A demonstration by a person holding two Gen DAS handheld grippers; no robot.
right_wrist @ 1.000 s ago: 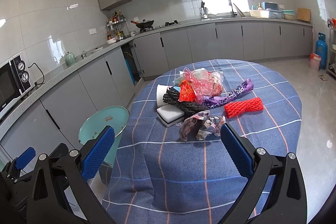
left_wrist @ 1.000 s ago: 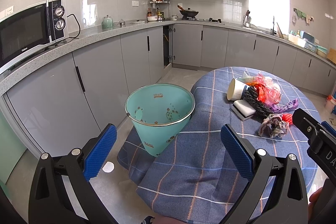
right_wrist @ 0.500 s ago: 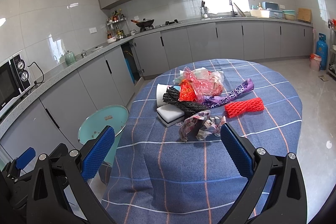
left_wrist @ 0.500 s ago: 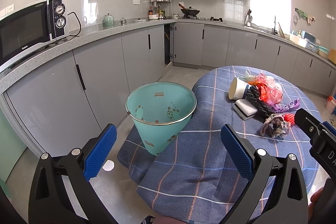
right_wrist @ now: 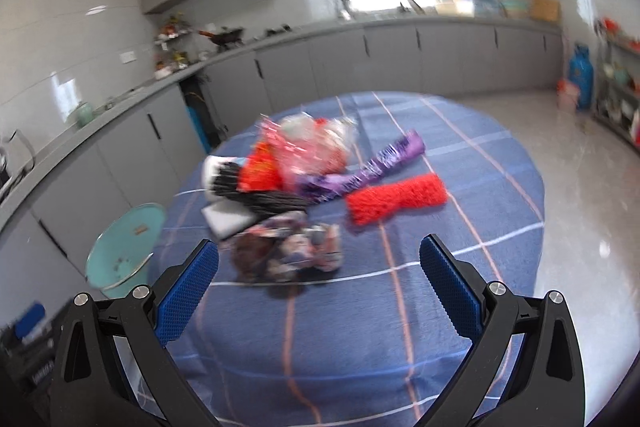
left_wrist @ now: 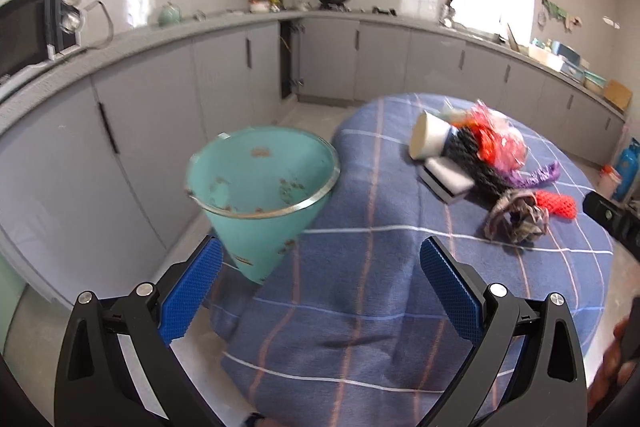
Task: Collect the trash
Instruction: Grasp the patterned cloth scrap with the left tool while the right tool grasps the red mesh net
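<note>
Both grippers, left gripper (left_wrist: 320,287) and right gripper (right_wrist: 318,285), spread wide, holding nothing. Trash pile (right_wrist: 304,183) on blue table (right_wrist: 460,307); teal bin (left_wrist: 260,187) touching table's edge.

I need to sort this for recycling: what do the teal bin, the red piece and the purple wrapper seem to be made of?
Teal bin: probably painted metal or plastic, matte with brown rust-like specks, and a shiny metal rim ring. Red piece: looks like foam fruit netting, from its open, fuzzy mesh texture. Purple wrapper: likely thin printed plastic film, glossy and crinkled. Motion blur leaves all three uncertain.
</note>
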